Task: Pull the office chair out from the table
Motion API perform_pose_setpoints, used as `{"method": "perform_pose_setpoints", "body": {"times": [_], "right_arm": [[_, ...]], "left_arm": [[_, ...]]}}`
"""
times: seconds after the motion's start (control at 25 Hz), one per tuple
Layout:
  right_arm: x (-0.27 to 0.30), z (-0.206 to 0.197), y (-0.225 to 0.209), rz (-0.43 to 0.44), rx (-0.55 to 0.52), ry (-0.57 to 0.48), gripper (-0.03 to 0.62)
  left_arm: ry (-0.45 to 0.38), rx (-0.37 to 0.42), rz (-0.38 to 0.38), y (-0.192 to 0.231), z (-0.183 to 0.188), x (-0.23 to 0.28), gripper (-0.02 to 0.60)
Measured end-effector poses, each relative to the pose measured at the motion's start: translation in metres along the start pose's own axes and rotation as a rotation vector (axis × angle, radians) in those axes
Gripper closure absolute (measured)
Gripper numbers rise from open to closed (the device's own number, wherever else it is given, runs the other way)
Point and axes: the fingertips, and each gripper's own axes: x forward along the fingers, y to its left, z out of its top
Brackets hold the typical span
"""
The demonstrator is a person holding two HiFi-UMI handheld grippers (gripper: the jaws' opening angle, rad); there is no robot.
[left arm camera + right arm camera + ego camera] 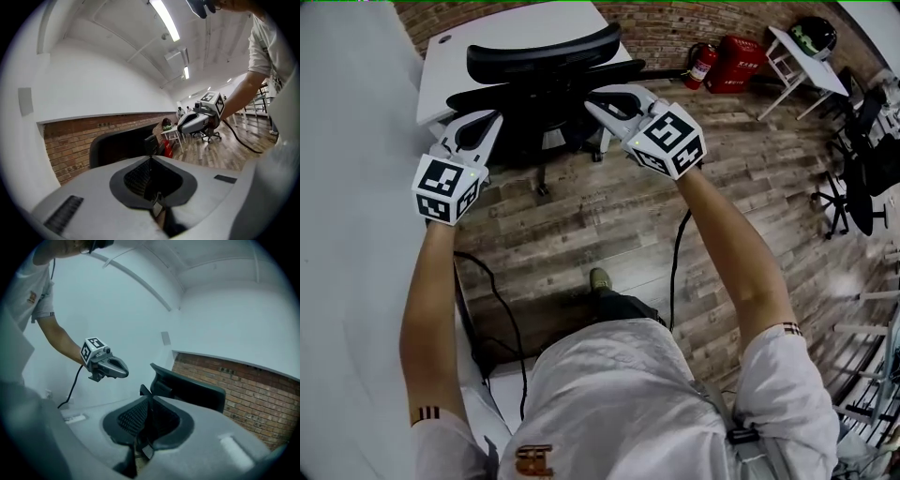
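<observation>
The office chair [546, 89] stands tucked against the worktop [455, 66]. The left gripper [478, 127] and right gripper [605, 103] point at its backrest, one toward each side, for an even pull. Both sets of jaws are pressed together and empty.

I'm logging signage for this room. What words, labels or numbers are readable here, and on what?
No text reads clearly.
Red case: white lettering, too blurred to read.
Fire extinguisher: label too small to read.
Shirt emblem: orange print, too blurred to read.
</observation>
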Motion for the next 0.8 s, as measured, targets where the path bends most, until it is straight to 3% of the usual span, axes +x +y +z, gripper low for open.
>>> {"method": "perform_pose_setpoints", "body": {"times": [0.28,0.44,0.8], "right_arm": [[0.014,-0.042,-0.053,0.052,-0.062,0.061,0.525],[0.027,-0.06,-0.073,0.092,-0.132,0.103,0.498],[0.04,-0.095,-0.1,0.144,-0.234,0.236,0.435]], "left_arm": [[0.139,0.058,0.08,0.035,-0.031,0.035,0.538],[0.231,0.109,0.116,0.054,-0.049,0.049,0.454],[0.437,0.263,0.097,0.096,-0.088,0.048,0.373]]}}
